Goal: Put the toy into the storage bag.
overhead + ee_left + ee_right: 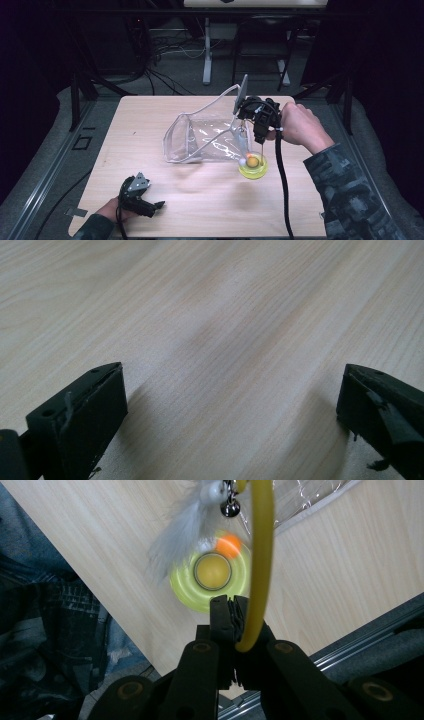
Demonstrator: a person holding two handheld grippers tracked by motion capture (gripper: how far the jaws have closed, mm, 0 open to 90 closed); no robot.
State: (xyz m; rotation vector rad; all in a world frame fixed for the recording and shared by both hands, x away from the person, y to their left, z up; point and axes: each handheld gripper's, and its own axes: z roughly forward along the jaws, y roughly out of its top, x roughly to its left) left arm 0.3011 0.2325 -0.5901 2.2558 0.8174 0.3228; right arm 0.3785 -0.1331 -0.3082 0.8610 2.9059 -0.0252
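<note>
Overhead, right gripper [260,131] dangles a yellow wand [248,145] over a yellow disc [253,166] beside the clear pouch [205,137] on the counter [210,200]. Left gripper [150,200] view: jaws wide, empty. Right gripper view: jaws clamped on the wand; next, probably bag it.

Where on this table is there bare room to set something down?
Bare wood lies between the left gripper and the yellow disc, and left of the clear bag. It is crowded around the right gripper.
</note>
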